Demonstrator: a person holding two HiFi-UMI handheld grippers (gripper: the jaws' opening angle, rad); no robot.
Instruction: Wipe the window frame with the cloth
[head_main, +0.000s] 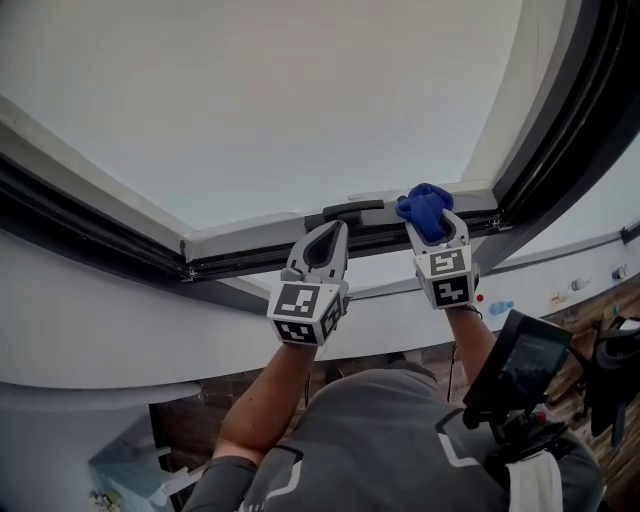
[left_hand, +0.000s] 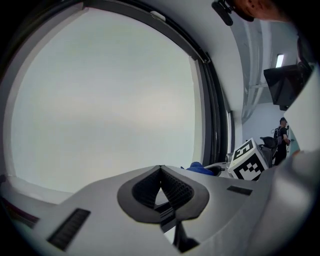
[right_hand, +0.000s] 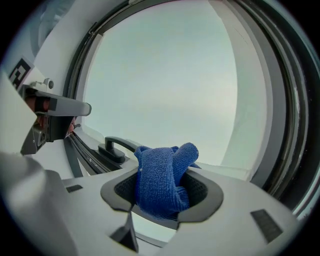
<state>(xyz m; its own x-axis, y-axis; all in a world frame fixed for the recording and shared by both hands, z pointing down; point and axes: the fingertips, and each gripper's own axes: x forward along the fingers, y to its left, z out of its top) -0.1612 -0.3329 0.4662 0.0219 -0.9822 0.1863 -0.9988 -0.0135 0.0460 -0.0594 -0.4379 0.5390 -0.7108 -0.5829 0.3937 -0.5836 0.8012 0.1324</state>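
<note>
A blue cloth (head_main: 424, 207) is bunched between the jaws of my right gripper (head_main: 430, 222), which is shut on it. The cloth (right_hand: 165, 175) rests against the white window frame (head_main: 240, 240), just right of the black handle (head_main: 352, 210). In the right gripper view the handle (right_hand: 117, 147) lies left of the cloth. My left gripper (head_main: 334, 230) is shut with nothing in it, its tips at the frame left of the handle. From the left gripper view (left_hand: 160, 170) the cloth (left_hand: 199, 169) and the right gripper's marker cube (left_hand: 248, 160) show to the right.
Pale glass (head_main: 300, 100) fills the area beyond the frame, with dark seals (head_main: 570, 120) running up the right side. A black device (head_main: 520, 365) hangs at my chest. A person (left_hand: 282, 132) stands far off under a dark monitor (left_hand: 287, 82).
</note>
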